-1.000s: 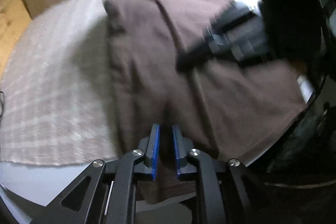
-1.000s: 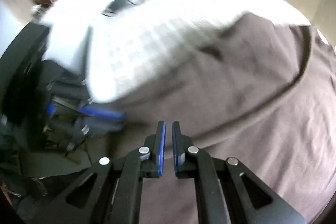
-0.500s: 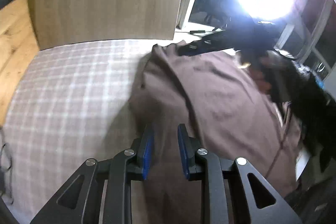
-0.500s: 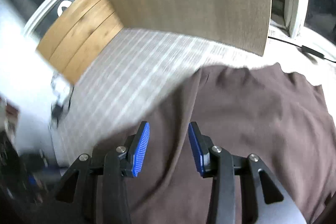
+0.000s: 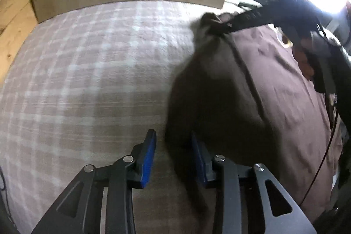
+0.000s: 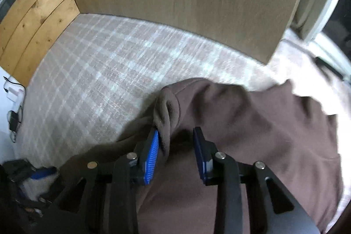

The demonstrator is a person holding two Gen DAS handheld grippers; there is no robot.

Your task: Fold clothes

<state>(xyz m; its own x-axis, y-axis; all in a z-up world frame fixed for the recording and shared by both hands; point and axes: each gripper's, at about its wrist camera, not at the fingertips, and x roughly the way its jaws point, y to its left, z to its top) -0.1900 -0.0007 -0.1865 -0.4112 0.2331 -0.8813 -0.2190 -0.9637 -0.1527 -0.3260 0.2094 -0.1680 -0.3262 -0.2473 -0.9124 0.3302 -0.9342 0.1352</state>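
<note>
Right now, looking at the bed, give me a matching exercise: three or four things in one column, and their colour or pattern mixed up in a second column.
Things:
1. garment
2. bed cover
3. gripper pads
4. side boards

Looks:
a. bright blue
b. yellow knotty wood
c. plain dark brown
d. pale pinkish plaid

Pairs: 1-c, 2-d, 3-a, 4-b

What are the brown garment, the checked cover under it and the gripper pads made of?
Brown garment: soft matte knit, likely cotton jersey; it bunches in rounded folds.
Checked cover: woven textile, faintly fuzzy, matte.
Pads on the fingers: blue, ribbed, probably rubber or soft plastic.
</note>
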